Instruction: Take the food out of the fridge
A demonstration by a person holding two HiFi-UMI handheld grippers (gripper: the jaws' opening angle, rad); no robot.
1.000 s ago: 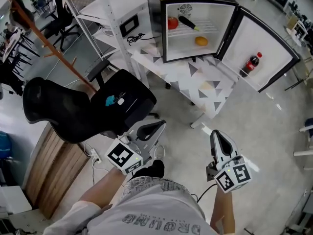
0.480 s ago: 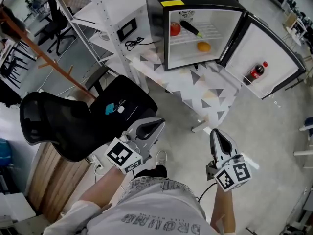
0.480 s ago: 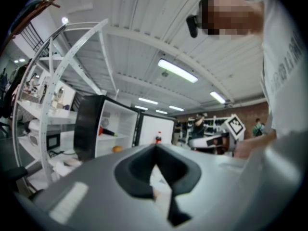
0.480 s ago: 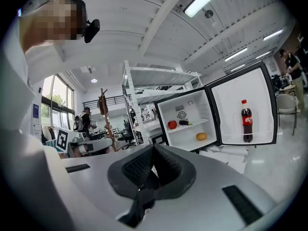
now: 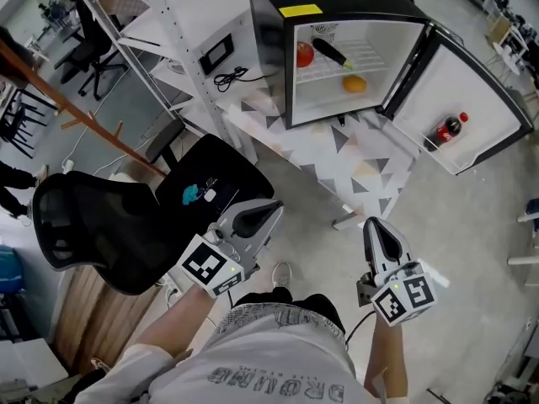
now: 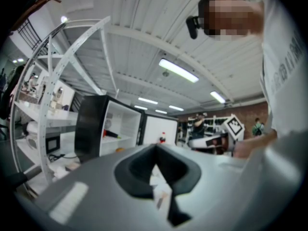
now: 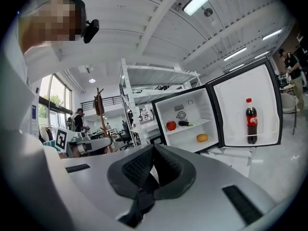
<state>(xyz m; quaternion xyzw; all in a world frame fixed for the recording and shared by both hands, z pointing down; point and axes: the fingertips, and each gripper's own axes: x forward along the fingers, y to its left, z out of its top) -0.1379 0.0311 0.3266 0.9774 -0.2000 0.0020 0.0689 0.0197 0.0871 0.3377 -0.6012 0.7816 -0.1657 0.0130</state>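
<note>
The small black fridge (image 5: 278,32) stands open on a table, well ahead of both grippers. On its upper shelf lie a red apple (image 5: 304,54) and a dark eggplant (image 5: 330,51). An orange (image 5: 354,83) sits on the floor of the fridge. A cola bottle (image 5: 448,128) stands in the open door (image 5: 472,99). My left gripper (image 5: 268,211) is shut and empty, held over the chair's edge. My right gripper (image 5: 376,228) is shut and empty too, above the floor. The right gripper view looks straight at the apple (image 7: 171,125), the orange (image 7: 202,138) and the bottle (image 7: 250,121).
A black office chair (image 5: 143,209) stands close on my left. A white shelving rack (image 5: 168,23) is beside the fridge, with a cable (image 5: 229,77) on the triangle-patterned table (image 5: 337,150). A wooden panel (image 5: 84,310) lies at the lower left. Grey floor runs between me and the table.
Both grippers have advanced a little toward the fridge with the person. In the head view the chair has slid back to the left. Both sets of jaws stayed shut.
</note>
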